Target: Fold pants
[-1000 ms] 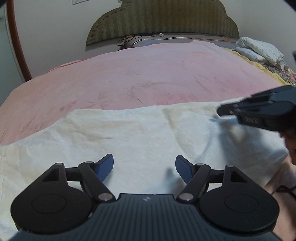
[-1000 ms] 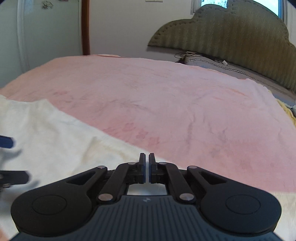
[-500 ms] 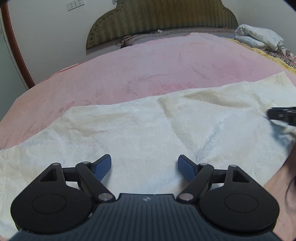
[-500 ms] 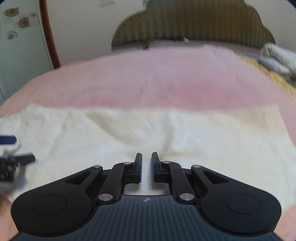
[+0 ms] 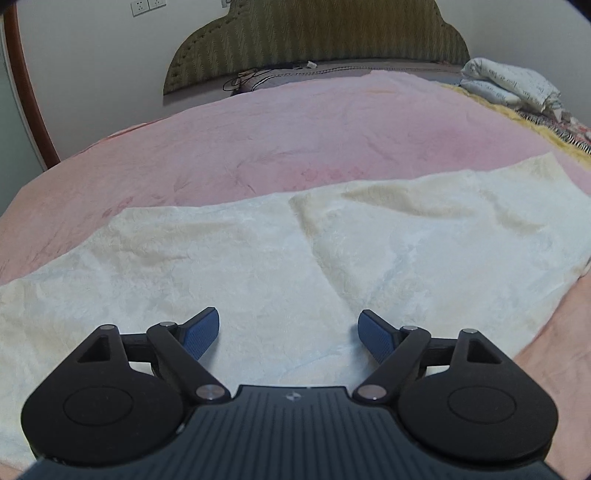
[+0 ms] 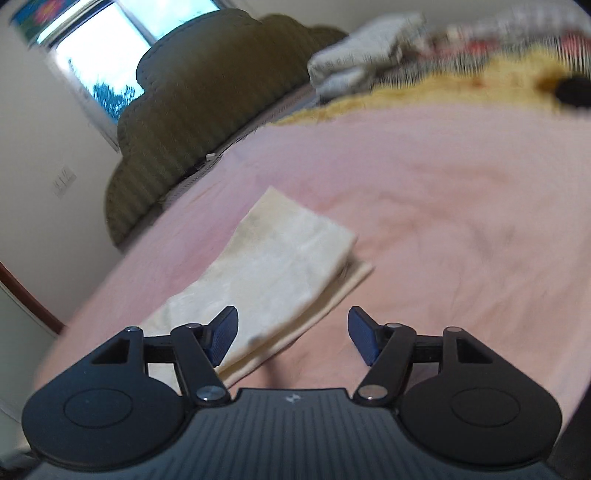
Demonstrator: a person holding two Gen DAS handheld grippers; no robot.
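Observation:
The cream pants (image 5: pixel 258 258) lie lengthwise across the pink bed cover (image 5: pixel 295 140), doubled over with a slanted crease near the middle. My left gripper (image 5: pixel 288 321) hovers just over the cloth's near part. Its jaws are opening, with nothing pressed between the blue pads (image 5: pixel 201 334). In the tilted, blurred right wrist view, one end of the pants (image 6: pixel 288 258) shows two stacked layers. My right gripper (image 6: pixel 291 321) is at that end, over the cloth's edge. Its jaws are opening too, and the pads do not touch the cloth.
An olive headboard (image 5: pixel 314 33) and a wall stand at the bed's far end. Folded white bedding (image 5: pixel 509 85) and a yellow blanket (image 6: pixel 443 85) lie at the far right. A person's forearm (image 5: pixel 554 332) shows at the lower right of the left wrist view.
The right gripper went from shut to wide open, rolled, swung along the pants to one end and left the left wrist view. The left gripper stayed put, its jaws slightly wider.

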